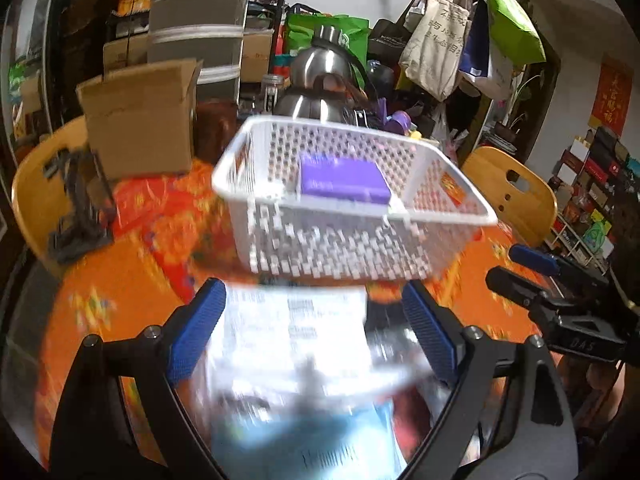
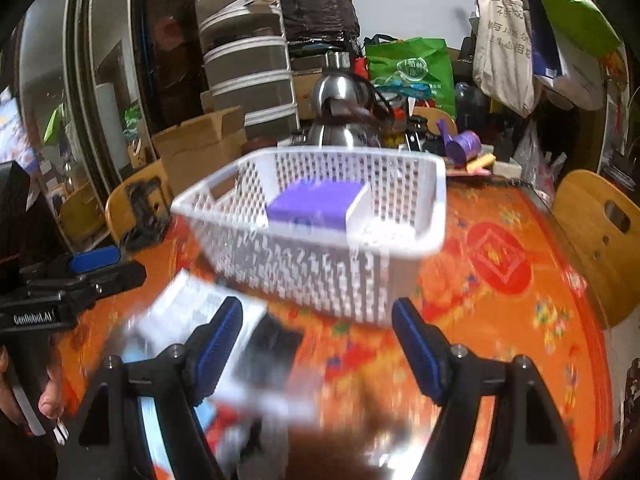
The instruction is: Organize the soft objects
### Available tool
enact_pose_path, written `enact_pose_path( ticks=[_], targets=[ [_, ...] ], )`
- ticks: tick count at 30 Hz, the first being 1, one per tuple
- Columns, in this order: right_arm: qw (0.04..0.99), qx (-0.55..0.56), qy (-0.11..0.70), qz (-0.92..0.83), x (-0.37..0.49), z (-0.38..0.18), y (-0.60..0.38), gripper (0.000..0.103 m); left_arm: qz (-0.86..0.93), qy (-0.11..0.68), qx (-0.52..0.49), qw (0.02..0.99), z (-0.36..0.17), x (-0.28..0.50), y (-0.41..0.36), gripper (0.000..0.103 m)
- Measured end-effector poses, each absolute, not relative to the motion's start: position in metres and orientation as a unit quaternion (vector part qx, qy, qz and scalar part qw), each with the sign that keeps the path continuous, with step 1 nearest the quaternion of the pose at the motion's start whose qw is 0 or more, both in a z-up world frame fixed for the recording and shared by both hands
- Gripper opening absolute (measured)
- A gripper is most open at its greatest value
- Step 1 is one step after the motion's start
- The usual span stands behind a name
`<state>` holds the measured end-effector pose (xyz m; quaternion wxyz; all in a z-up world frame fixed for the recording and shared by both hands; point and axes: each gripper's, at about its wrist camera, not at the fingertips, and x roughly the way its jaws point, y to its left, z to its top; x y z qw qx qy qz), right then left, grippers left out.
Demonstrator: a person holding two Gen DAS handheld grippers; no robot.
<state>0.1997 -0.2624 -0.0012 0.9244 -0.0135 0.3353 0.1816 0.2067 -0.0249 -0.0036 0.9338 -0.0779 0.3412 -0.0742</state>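
A white perforated basket (image 1: 352, 240) stands on the orange table and holds a purple soft block (image 1: 344, 180); both show in the right wrist view too, the basket (image 2: 320, 272) and the block (image 2: 312, 208). My left gripper (image 1: 316, 320) is open, and a blurred white-and-blue soft packet (image 1: 296, 344) lies between its fingers, just in front of the basket. My right gripper (image 2: 318, 340) is open and empty, to the right of that packet (image 2: 188, 312). Each gripper shows in the other's view, the right one (image 1: 532, 272) and the left one (image 2: 96, 264).
A cardboard box (image 1: 140, 120) and steel kettles (image 1: 320, 80) stand behind the basket. Wooden chairs (image 1: 516, 188) flank the table. A purple cup (image 2: 464, 148) sits at the back right. The orange patterned tablecloth (image 2: 520, 280) covers the table.
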Motion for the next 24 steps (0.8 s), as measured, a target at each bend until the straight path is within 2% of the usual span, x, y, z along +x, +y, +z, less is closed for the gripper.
enact_pose_path(
  ticks=[9,18,19,21,23,24],
  targets=[
    [0.937,-0.02,0.318,0.147,0.096,-0.034,-0.286,0.077,-0.1,0.332,-0.081,0.934,-0.048,0.118,-0.06,0.089],
    [0.94,-0.007,0.304,0.156,0.045,-0.045,-0.301,0.075,-0.114,0.329,-0.089,0.933,-0.066,0.062,-0.091,0.088],
    [0.94,-0.004,0.302,0.157,0.043,-0.045,-0.302,0.073,-0.114,0.328,-0.089,0.934,-0.068,0.059,-0.094,0.088],
    [0.939,-0.006,0.303,0.161,0.044,-0.046,-0.301,0.059,-0.118,0.324,-0.081,0.935,-0.07,0.052,-0.103,0.088],
    [0.936,-0.009,0.309,0.166,0.047,-0.049,-0.297,0.053,-0.12,0.321,-0.071,0.937,-0.071,0.05,-0.11,0.088],
    [0.934,-0.008,0.314,0.171,0.049,-0.052,-0.294,0.047,-0.123,0.32,-0.068,0.937,-0.072,0.051,-0.112,0.087]
  ],
)
